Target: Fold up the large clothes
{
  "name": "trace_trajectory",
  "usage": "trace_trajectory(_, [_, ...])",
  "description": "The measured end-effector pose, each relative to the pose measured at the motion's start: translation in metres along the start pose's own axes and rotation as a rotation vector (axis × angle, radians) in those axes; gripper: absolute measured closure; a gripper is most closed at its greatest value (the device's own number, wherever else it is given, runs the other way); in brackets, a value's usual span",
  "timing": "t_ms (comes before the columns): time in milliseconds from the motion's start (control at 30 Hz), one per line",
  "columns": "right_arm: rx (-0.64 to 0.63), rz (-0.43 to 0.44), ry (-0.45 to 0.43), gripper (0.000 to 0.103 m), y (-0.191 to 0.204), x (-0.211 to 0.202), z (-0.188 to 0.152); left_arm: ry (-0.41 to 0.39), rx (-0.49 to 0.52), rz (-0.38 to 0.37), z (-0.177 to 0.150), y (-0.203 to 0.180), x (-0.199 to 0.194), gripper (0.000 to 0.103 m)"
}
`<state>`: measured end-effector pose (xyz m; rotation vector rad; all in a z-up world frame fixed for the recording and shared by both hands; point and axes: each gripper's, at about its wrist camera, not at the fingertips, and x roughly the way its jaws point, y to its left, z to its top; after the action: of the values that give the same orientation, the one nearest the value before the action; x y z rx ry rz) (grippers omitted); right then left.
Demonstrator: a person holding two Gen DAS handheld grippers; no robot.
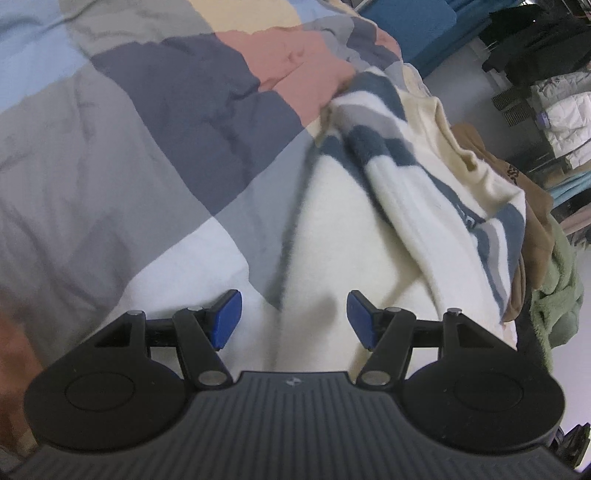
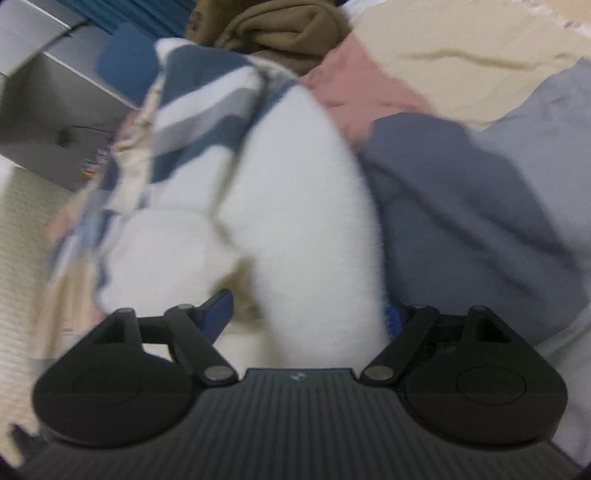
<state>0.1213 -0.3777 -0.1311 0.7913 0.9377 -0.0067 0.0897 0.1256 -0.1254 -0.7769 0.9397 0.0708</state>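
Black ribbed housing fills the bottom of both wrist views, with the blue-padded fingers reaching forward from it. From the left wrist view, the left gripper point(image 1: 294, 319) tilts down over the bed, its jaws spread wide with nothing between them; the cream body of the striped sweater point(image 1: 340, 236) lies just beyond the pads on the patchwork quilt point(image 1: 147, 147). The sweater's navy and grey striped part bunches up toward the quilt's far edge, beside a brown garment point(image 1: 532, 206) and a green fleece point(image 1: 557, 295).

From the right wrist view, which is blurred, the right gripper point(image 2: 306, 317) points along the bed with its jaws apart, and a thick fold of the striped sweater point(image 2: 295, 206) sits between the fingers, covering most of the right pad. The brown garment point(image 2: 280, 26) lies beyond it.
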Motion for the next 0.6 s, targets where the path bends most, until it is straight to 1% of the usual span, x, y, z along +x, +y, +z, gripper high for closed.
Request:
trace_trajectory(67, [-0.004,0.062,-0.002,0.02,0.004,-0.003,-0.002,0.018,-0.012,-0.046,0.0,0.001,0.002,0.035])
trace_trajectory(167, [-0.03,0.144,0.009,0.02,0.012,-0.004,-0.002,0.086,-0.026,-0.184,-0.004,-0.003,0.008,0.035])
trace_trajectory(233, [-0.049,0.163,0.011,0.02,0.017,-0.006,-0.002,0.106,0.011,-0.249,-0.008,-0.012,0.009,0.035])
trace_trajectory(300, [-0.049,0.167,0.01,0.02,0.017,-0.007,-0.003,0.132,0.037,-0.292,-0.012,-0.02,0.012,0.035])
trace_trajectory(333, [-0.043,0.165,0.011,0.02,0.017,-0.006,-0.002,0.146,0.043,-0.289,-0.014,-0.022,0.014,0.034])
trace_trajectory(400, [-0.03,0.135,0.022,0.021,0.013,-0.004,-0.003,0.178,0.062,-0.23,-0.019,-0.024,0.02,0.034])
trace_trajectory(433, [-0.024,0.097,0.033,0.021,0.012,-0.001,-0.004,0.199,0.072,-0.189,-0.023,-0.026,0.026,0.034])
trace_trajectory(467, [-0.018,0.055,0.045,0.021,0.009,0.003,-0.006,0.214,0.078,-0.171,-0.025,-0.027,0.029,0.034])
trace_trajectory(567, [-0.029,-0.059,0.082,0.023,0.007,0.014,-0.013,0.241,0.103,-0.167,-0.03,-0.034,0.031,0.034])
trace_trajectory(600, [-0.047,-0.065,0.089,0.021,0.008,0.017,-0.015,0.256,0.109,-0.177,-0.032,-0.037,0.032,0.034])
